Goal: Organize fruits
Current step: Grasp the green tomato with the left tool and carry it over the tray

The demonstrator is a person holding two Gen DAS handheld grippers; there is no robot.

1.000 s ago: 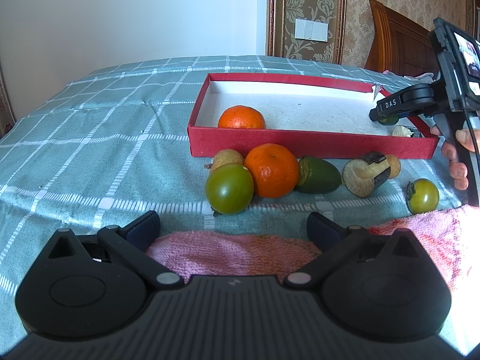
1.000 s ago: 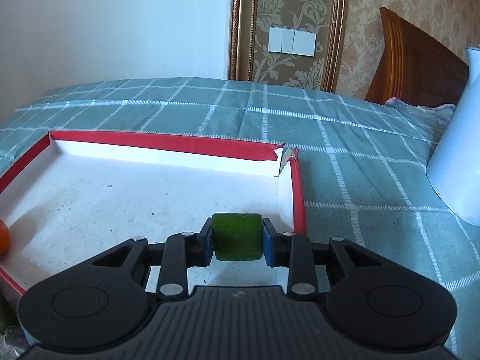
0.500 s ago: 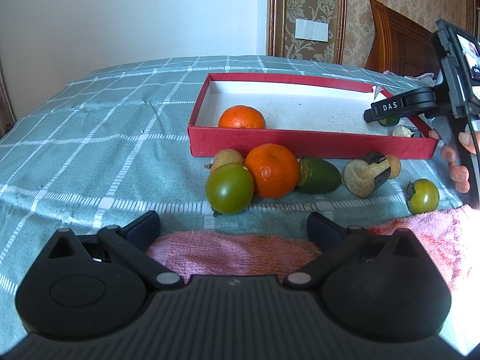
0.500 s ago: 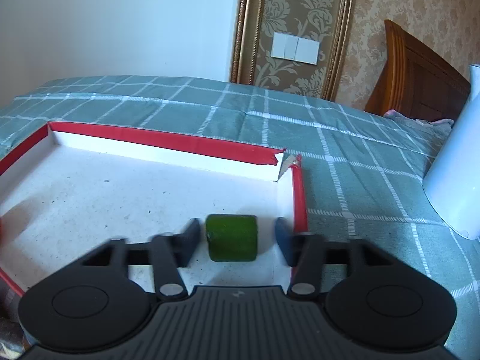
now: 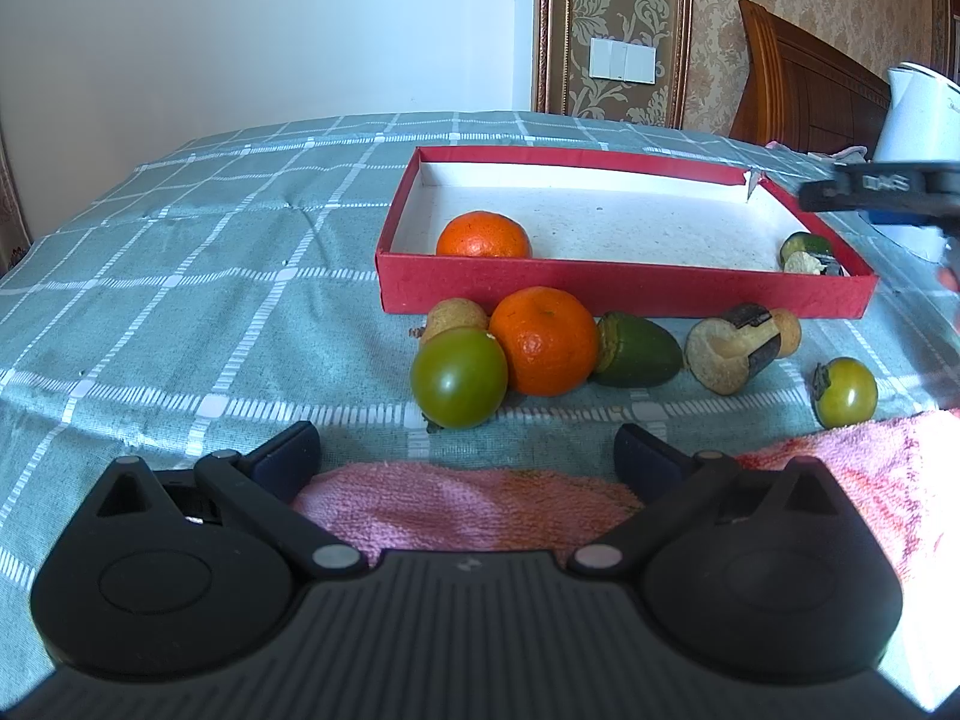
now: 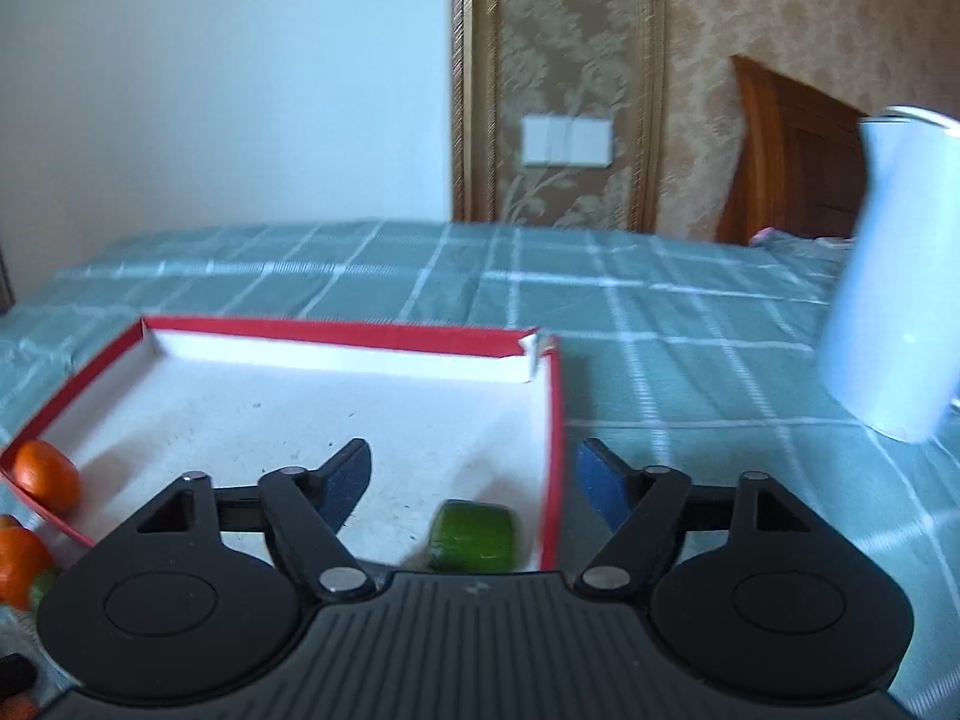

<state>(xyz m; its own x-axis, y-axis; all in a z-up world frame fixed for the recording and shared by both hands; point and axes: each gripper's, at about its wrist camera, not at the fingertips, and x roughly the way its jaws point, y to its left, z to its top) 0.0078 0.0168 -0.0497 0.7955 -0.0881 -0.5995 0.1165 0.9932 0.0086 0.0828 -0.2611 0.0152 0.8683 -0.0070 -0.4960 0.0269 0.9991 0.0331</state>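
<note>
A red box with a white floor [image 5: 624, 291] lies on the checked bed cover. In it are an orange [image 5: 483, 234] at the near left and a green fruit piece [image 5: 806, 244] at the near right corner, also in the right wrist view [image 6: 474, 534]. In front of the box lie a green tomato [image 5: 459, 377], an orange [image 5: 545, 341], a brown longan [image 5: 453, 318], an avocado half [image 5: 636, 350], a cut brown fruit [image 5: 733, 348] and a small green tomato [image 5: 845, 392]. My left gripper [image 5: 467, 456] is open and empty over a pink towel [image 5: 468, 501]. My right gripper [image 6: 474, 480] is open and empty, raised above the green piece.
A white kettle [image 6: 888, 324] stands on the bed to the right of the box, also in the left wrist view [image 5: 918, 126]. A wooden headboard [image 5: 804, 78] and patterned wall are behind. The red box rim [image 6: 555, 456] lies between my right fingers.
My right gripper opened and let go of the green fruit piece, which now lies in the box's near right corner. The gripper then lifted and drew back. The left gripper stayed still.
</note>
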